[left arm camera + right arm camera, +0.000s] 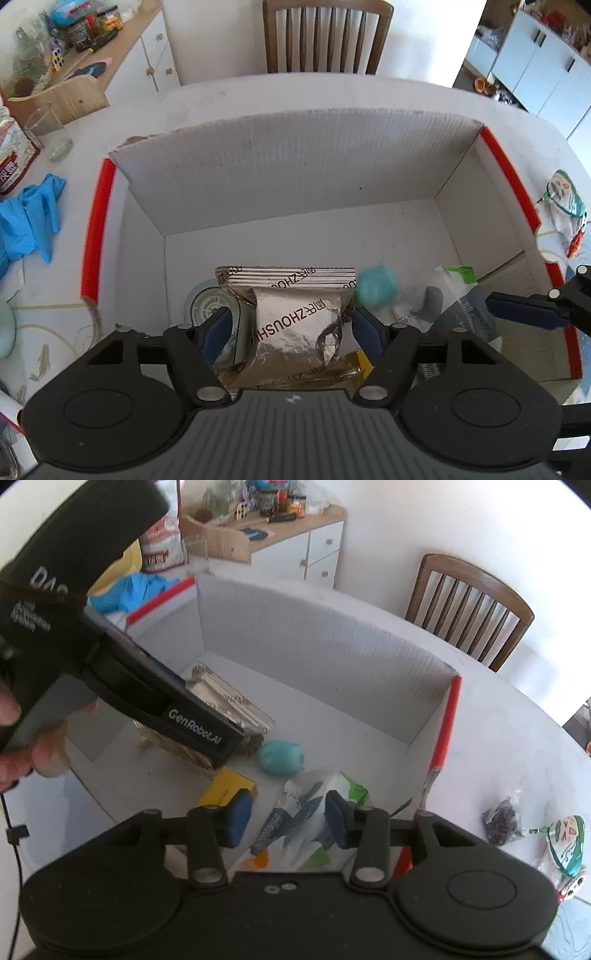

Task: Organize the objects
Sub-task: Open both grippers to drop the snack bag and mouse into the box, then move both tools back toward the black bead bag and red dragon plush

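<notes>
We look down into a white cardboard box (295,162) with red edges that stands on a white table (406,96). Our left gripper (291,325) hangs over the near part of the box with its blue pads spread. Between the pads lies a silver foil packet (295,325) with dark letters; a small gap shows on each side, so the pads do not press on it. The packet rests on top of other foil packets on the box floor. Just right of it we see a teal ball (376,290), and further right a clear plastic bag (447,299) with green and dark print.

Our right gripper (288,821) is also over the box, near its right wall, with the jaws apart. The plastic bag lies under and between its pads; we cannot tell if a pad touches it, but it is not squeezed. A yellow box (227,788) lies beside the left pad of this gripper, and the teal ball is a little beyond.

Outside the box, on the table at the right, lie a small dark packet (500,821) and a painted wrapper (567,843). At the left lie a blue glove (29,221) and an empty glass (51,136). A wooden chair (325,37) stands behind the table.
</notes>
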`<state>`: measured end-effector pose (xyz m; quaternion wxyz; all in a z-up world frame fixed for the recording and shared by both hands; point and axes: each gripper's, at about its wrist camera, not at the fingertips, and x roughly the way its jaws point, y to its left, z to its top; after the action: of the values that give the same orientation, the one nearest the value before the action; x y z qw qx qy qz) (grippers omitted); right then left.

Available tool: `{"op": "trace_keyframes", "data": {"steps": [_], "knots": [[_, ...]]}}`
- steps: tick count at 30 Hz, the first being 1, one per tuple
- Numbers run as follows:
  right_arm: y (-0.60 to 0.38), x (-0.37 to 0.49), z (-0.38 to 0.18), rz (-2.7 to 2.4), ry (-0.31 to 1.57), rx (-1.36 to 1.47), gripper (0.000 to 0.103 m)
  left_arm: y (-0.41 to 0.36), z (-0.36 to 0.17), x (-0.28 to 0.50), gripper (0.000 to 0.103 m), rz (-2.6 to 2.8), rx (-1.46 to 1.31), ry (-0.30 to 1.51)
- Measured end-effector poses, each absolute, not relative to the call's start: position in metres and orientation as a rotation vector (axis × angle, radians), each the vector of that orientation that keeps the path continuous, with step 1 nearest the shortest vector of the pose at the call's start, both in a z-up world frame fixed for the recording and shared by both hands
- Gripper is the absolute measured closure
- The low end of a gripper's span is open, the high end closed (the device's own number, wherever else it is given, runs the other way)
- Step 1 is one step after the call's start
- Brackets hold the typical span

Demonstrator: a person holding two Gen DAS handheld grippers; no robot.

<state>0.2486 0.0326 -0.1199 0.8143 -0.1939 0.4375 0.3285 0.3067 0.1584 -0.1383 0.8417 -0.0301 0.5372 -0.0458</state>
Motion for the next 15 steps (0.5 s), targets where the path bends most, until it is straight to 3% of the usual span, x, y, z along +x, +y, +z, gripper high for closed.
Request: {"op": "trace_keyframes", "data": {"steps": [15], "knots": [[-0.002, 0.228, -0.066, 0.736, 0.862, -0.292, 0.054, 0.153, -0.069, 0.255, 0.032, -0.075, -0.068, 0.918]]}}
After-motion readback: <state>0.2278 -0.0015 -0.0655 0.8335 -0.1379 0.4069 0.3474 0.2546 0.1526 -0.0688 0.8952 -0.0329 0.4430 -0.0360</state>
